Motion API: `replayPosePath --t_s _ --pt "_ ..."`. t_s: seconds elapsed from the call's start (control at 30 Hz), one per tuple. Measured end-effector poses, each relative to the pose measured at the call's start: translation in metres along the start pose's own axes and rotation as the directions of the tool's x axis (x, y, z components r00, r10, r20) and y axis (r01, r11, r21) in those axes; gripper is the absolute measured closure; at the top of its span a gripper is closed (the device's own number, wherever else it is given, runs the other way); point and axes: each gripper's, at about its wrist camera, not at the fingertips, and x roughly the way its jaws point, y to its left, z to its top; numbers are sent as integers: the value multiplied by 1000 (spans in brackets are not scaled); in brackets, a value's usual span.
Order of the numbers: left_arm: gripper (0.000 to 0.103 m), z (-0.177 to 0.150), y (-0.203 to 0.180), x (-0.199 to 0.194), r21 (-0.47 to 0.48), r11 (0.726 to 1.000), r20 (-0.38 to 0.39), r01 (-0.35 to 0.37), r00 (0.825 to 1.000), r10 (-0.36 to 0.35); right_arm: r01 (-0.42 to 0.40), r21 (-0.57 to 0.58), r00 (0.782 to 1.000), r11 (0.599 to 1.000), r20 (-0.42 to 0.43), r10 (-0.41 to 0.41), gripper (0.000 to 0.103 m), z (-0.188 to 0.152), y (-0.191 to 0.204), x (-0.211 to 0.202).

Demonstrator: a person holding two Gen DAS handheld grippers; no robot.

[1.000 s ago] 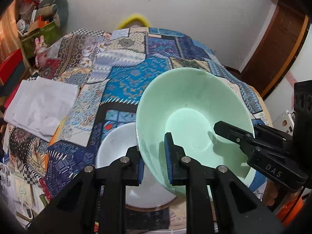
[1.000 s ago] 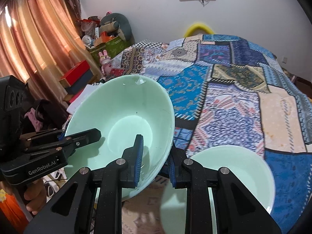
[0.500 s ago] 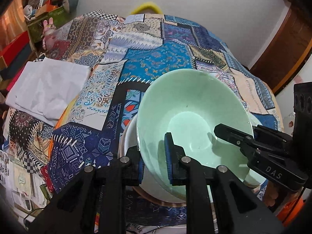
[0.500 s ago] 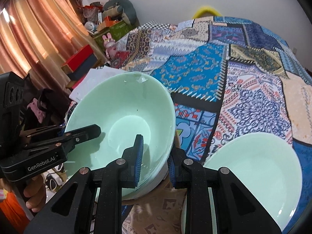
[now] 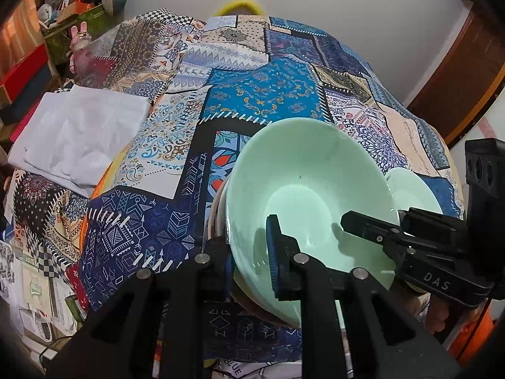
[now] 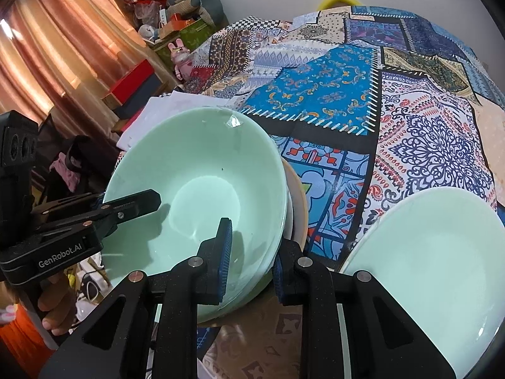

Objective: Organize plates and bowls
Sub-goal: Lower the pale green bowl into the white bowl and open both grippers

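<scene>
left tongs (image 5: 249,252): pinch near rim of green bowl (image 5: 309,189) | right tongs (image 6: 249,257): pinch same bowl's other side | second green bowl (image 6: 435,252): right of right tongs

White wall (image 5: 363,6), pink curtains (image 6: 47,47), wooden door (image 5: 457,72), patchwork cloth (image 6: 331,94).
</scene>
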Motion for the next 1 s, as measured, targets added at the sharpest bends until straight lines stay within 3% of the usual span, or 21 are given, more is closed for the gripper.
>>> replayPosePath --t_s 0.6,0.77,0.8,0.9,1.0 --pt "85 -10 -6 5 21 998 26 -56 998 55 105 -65 993 992 58 -101 79 1 3 -15" --pt "85 -8 -11 4 30 997 26 -73 997 72 121 -79 990 989 83 -115 71 1 5 -21" --pt "83 -8 -12 3 29 997 27 -70 997 70 121 -80 990 989 85 -114 70 0 5 -21" --pt "64 -6 -19 -1 64 997 22 -48 999 46 122 -78 990 989 87 -115 67 0 4 -22" --pt "55 -6 -24 -1 78 995 25 -53 998 51 120 -76 990 990 84 -114 66 -1 3 -23"
